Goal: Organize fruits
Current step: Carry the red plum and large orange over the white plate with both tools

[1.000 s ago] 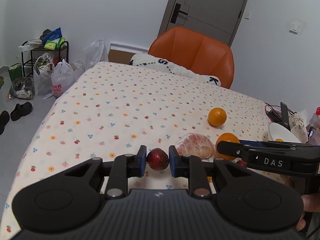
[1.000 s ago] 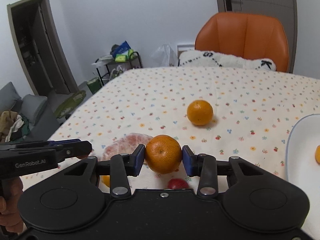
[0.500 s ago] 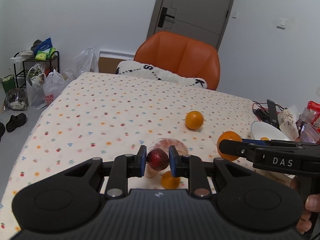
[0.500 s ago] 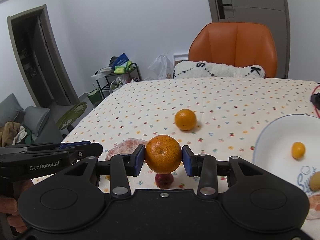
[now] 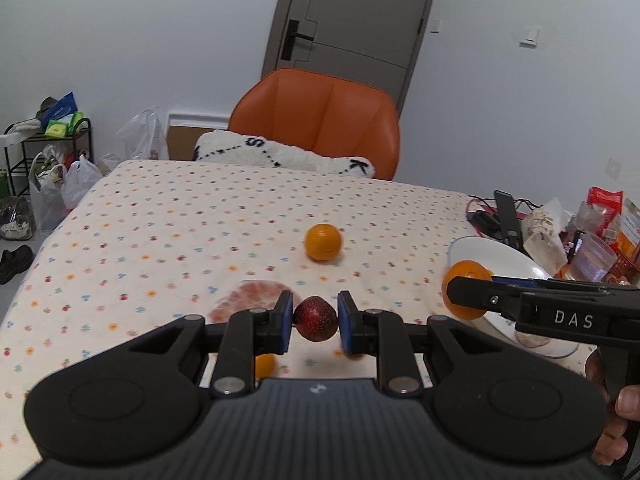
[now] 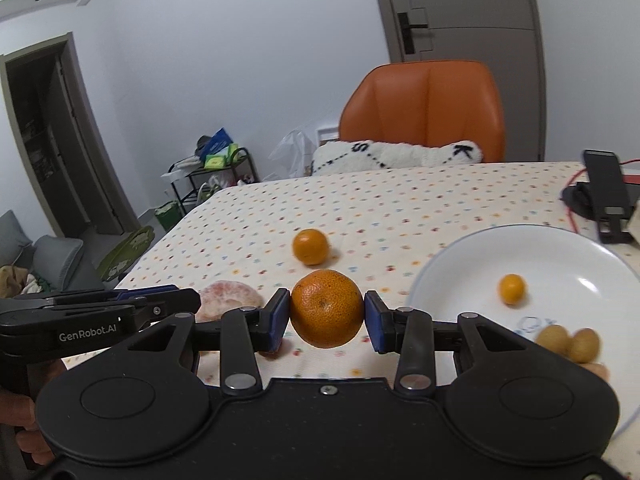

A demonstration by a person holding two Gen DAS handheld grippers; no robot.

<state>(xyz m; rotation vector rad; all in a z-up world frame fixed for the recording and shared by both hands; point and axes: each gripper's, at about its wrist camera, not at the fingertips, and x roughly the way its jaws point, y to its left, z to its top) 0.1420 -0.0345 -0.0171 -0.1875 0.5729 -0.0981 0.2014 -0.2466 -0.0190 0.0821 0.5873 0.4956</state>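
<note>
**Two wrist fisheyes facing the orange chair**

Each camera sits just behind its own gripper, low over the dotted tablecloth (image 5: pixel 168 216), looking across the table toward the orange chair (image 5: pixel 320 120) and door (image 6: pixel 460 40). Both views share the loose orange (image 5: pixel 323 241), the white plate (image 6: pixel 560 256) and the chair.

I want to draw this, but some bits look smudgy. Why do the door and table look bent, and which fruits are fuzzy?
Left wrist view: the fisheye lens bends the door; the held red fruit is sharp, while the tablecloth dots smear. Right wrist view: the held orange is crisp, but the loose orange and the plate look blurred.
</note>
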